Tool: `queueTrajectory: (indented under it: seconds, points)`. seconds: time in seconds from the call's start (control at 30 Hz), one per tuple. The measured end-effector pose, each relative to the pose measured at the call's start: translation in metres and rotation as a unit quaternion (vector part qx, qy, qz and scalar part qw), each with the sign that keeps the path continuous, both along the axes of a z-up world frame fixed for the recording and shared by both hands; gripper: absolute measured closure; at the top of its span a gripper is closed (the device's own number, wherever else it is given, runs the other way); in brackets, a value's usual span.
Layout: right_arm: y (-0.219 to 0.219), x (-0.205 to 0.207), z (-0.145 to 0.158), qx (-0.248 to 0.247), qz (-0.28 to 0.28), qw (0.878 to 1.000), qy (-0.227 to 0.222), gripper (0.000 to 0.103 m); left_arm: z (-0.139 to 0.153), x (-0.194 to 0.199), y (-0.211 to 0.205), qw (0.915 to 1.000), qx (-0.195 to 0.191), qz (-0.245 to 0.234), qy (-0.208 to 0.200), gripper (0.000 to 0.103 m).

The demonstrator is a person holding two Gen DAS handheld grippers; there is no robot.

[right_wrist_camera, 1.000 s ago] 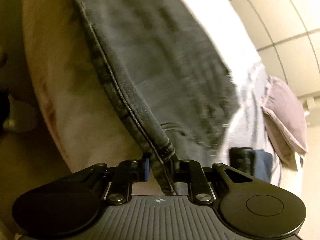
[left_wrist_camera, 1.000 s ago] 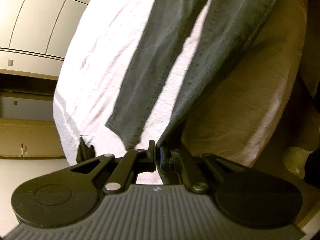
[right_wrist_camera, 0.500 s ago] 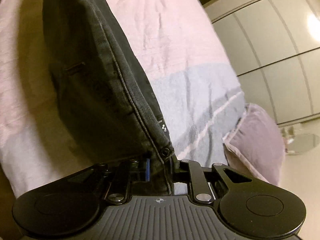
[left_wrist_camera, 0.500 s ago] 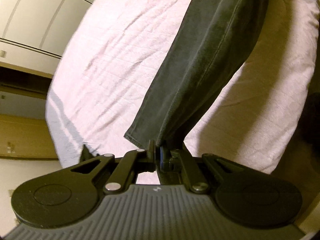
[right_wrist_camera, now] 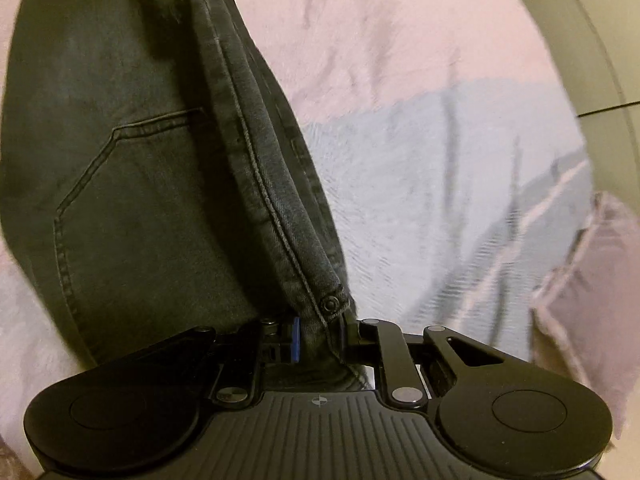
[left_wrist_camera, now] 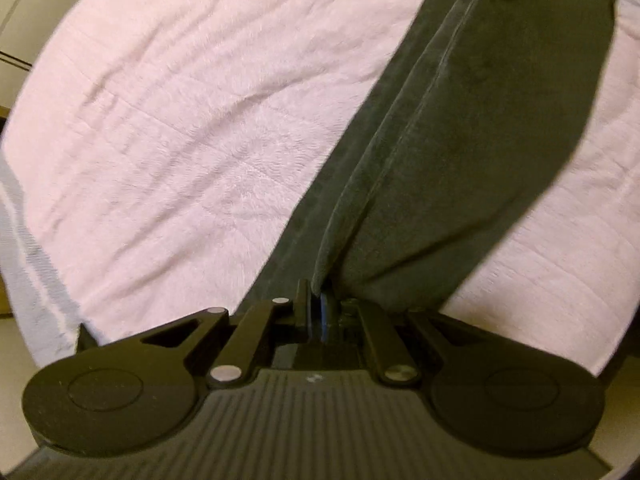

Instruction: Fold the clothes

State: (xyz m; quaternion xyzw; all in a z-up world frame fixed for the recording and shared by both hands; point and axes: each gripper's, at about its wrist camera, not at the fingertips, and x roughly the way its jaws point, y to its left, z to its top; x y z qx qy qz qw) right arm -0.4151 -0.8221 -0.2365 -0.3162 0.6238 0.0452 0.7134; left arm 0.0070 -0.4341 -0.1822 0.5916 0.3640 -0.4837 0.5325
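Note:
Dark grey jeans lie lengthwise over a pink bedspread, the two legs stacked one on the other. My left gripper is shut on the hem end of the legs. In the right wrist view the jeans show a back pocket and a waistband button. My right gripper is shut on that waistband, the denim pinched between its fingers. Both grippers sit low, close to the bedspread.
A grey and white striped band crosses the bedspread near the waistband end. A mauve pillow lies at the right edge. Pale cabinet panels stand beyond the bed. The bed's edge drops off at the left.
Both grippers have come down toward the bed with the jeans. The spread legs have closed onto each other, and the hanging denim now rests on the bedspread.

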Motion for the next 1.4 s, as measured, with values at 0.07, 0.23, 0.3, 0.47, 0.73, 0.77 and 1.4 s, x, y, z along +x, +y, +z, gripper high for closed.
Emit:
queueTrajectory:
  seconds: [0.07, 0.23, 0.3, 0.47, 0.73, 0.77, 1.4]
  points:
    - [-0.005, 0.005, -0.012, 0.015, -0.01, 1.0, 0.007, 0.087, -0.016, 0.006, -0.011, 0.9999, 0.012, -0.004, -0.002, 0.095]
    - [-0.02, 0.016, -0.042, 0.041, -0.017, 0.999, 0.004, 0.078, -0.052, 0.015, -0.029, 0.9979, 0.035, 0.026, -0.049, 0.085]
    - [-0.023, 0.012, -0.042, 0.029, -0.034, 0.999, -0.02, 0.053, -0.054, 0.012, -0.03, 0.9952, 0.04, 0.044, -0.077, 0.083]
    - [-0.04, -0.005, -0.018, 0.047, -0.123, 0.987, -0.09, 0.039, -0.032, 0.002, -0.023, 0.9857, 0.028, 0.083, -0.144, 0.073]
    - [-0.039, -0.041, -0.001, 0.036, -0.247, 0.956, -0.158, 0.039, 0.02, -0.026, 0.021, 0.9776, 0.015, 0.129, -0.165, 0.068]
    - [-0.035, -0.043, 0.003, 0.041, -0.256, 0.952, -0.166, 0.039, 0.022, -0.03, 0.029, 0.9775, 0.018, 0.13, -0.165, 0.068]
    - [0.225, 0.021, 0.035, 0.145, -0.272, 0.931, -0.193, 0.039, -0.094, -0.065, 0.133, 0.9779, -0.023, -0.05, -0.202, 0.06]
